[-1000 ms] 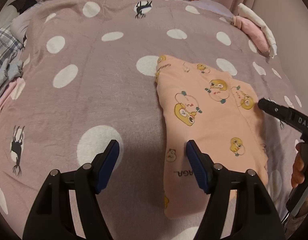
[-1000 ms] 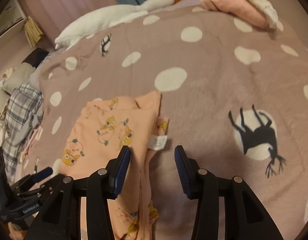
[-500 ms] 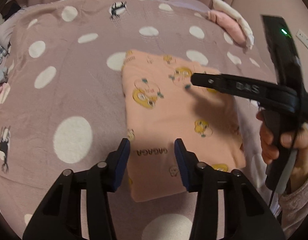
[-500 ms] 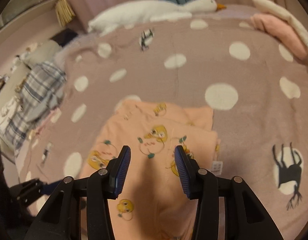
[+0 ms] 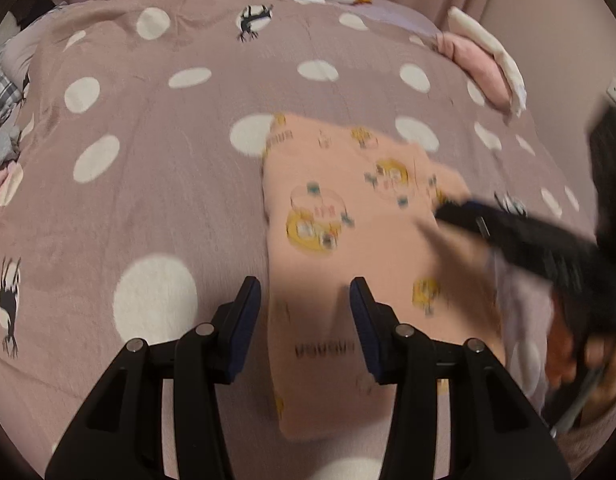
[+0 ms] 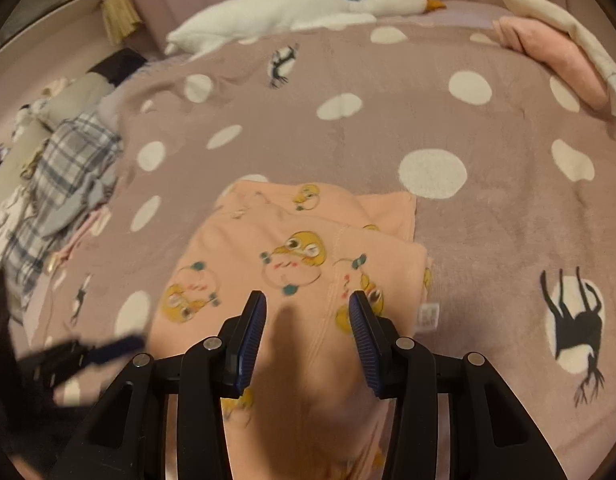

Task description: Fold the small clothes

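Your peach duck-print garment (image 6: 291, 264) already lies folded narrow on the bed (image 6: 488, 208), and with both left tongs (image 5: 305, 308) and right tongs (image 6: 307, 320) wide and empty, the crosswise fold looks left.

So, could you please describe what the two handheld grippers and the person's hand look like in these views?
Both the left gripper and the right gripper have matte black angular frames with silver pivot bolts and two dark blue ribbed pads. In the left wrist view, the right gripper shows as a blurred black body held by a bare hand with a pinkish sleeve cuff; a thin cable seems to hang beneath it.
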{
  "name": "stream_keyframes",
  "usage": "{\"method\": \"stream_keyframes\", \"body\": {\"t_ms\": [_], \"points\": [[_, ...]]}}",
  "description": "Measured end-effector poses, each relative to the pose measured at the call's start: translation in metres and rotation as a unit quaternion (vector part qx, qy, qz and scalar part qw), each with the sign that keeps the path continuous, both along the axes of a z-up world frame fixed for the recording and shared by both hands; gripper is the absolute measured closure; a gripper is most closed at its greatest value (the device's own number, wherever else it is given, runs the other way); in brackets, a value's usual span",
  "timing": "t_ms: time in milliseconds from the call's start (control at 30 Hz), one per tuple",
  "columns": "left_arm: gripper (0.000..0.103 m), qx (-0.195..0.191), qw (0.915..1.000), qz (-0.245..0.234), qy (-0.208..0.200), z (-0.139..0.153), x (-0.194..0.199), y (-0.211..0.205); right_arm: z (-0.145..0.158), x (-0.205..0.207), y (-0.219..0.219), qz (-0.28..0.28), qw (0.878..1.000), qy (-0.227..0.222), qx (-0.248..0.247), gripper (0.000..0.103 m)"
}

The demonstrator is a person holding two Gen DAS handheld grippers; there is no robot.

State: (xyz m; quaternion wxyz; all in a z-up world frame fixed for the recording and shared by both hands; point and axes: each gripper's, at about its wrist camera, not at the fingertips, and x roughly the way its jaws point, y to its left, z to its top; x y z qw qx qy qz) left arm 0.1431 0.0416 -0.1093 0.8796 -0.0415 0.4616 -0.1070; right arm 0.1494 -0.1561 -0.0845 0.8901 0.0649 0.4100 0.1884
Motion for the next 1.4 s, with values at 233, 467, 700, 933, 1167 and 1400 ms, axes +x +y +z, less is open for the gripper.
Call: {"method": "stream_keyframes", "body": {"t_ms": [233, 467, 700, 933, 1167, 1400], "points": [[0.058, 0.023, 0.9992, -0.013, -0.031, 0.008, 0.029, -0.017, 0.002, -0.031, -0.002, 0.034, 0.999, -0.022, -0.013, 0.057], [0.059, 0.060, 0.9979, -0.024, -0.001, -0.016, 0.047, -0.025, -0.013, -0.039, -0.003, 0.047, 0.998, -0.004, -0.033, 0.057], [0.057, 0.056, 0.9982, -0.020, -0.008, -0.010, 0.034, -0.020, -0.019, -0.040, 0.005, 0.046, 0.997, 0.004, -0.060, 0.057], [0.057, 0.042, 0.9987, -0.024, -0.017, -0.008, -0.004, -0.012, -0.018, -0.057, 0.005, 0.063, 0.997, -0.004, -0.043, 0.057], [0.054, 0.045, 0.9985, -0.031, -0.002, -0.027, -0.028, -0.011, -0.026, -0.067, -0.002, 0.036, 0.997, 0.002, -0.074, 0.057], [0.054, 0.041, 0.9988, -0.027, -0.002, -0.024, -0.043, -0.004, -0.032, -0.074, -0.027, 0.005, 0.998, 0.021, -0.062, 0.057]]}}
